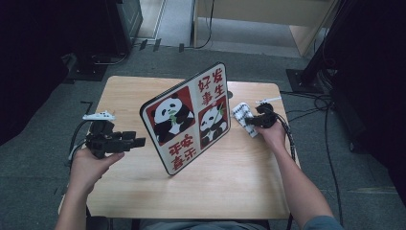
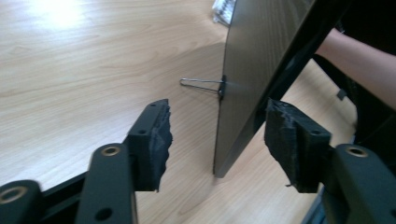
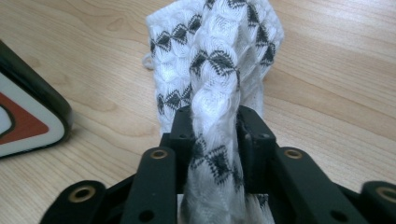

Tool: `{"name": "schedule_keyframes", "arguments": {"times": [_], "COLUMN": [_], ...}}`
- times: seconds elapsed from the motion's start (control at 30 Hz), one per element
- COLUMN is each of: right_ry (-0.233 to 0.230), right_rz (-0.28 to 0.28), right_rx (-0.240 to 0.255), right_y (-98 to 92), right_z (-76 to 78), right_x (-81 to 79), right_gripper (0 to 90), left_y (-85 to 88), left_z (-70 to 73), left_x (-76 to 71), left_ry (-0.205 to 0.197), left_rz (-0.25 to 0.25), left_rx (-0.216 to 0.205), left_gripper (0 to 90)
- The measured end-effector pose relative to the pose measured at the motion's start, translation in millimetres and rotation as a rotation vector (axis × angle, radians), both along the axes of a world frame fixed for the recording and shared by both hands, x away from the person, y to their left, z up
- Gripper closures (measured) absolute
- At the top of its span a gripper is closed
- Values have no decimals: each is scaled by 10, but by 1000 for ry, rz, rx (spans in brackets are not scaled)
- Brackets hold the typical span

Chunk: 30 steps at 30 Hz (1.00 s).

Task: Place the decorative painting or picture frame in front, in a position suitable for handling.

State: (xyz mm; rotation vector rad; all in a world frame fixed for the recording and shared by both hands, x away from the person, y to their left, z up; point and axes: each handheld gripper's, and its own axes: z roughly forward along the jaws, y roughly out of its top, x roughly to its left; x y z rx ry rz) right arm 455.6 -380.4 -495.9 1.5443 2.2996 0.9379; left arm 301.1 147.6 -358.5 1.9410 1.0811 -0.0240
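One cloth (image 3: 217,60), white with black diamond pattern, lies on the table (image 1: 230,182) near its far right edge, just right of the board; we see a fold of it pinched up between the jaws of the right tool (image 3: 216,123), which is clamped on it.

One picture board (image 1: 186,117), black-rimmed, stands tilted at the middle of the table. We count two panda panels and two panels of red characters on its face. One thin wire prop (image 2: 201,83) juts from its grey back onto the wood.

Two tools, one per hand. The left tool (image 2: 217,135) has its jaws apart, one on either side of the board's lower edge, pads not touching it.

One table, light wood.
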Motion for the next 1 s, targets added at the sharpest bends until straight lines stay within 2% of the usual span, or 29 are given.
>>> {"name": "schedule_keyframes", "arguments": {"times": [0.17,0.33,0.57,0.67,0.73,0.77,0.87,0.93,1.0], "right_ry": [22,37,32,12,12,15,14,40,27], "right_rz": [-13,-10,23,49,50,56,86,106,112], "right_rx": [11,32,60,79,84,98,91,81,91], "right_y": [-18,-29,-4,29,34,43,78,113,142], "right_z": [-20,14,161,264,274,299,362,420,480], "right_x": [17,22,-10,-51,-55,-67,-102,-108,-131], "right_gripper": [802,818,820,819,818,817,818,818,818], "left_y": [-38,-75,-152,-203,-224,-237,-267,-291,-315], "left_z": [-9,-20,-25,-32,-40,-44,-49,-54,-61], "left_x": [-11,-21,-13,20,37,43,53,62,77], "left_ry": [-3,-6,2,2,3,0,-14,-25,-30], "left_rz": [-16,-25,-42,-48,-47,-47,-48,-51,-55], "left_rx": [-15,-33,-38,-55,-61,-61,-66,-73,-72], "left_gripper": [486,496,509,527,530,539,557,564,565]}}
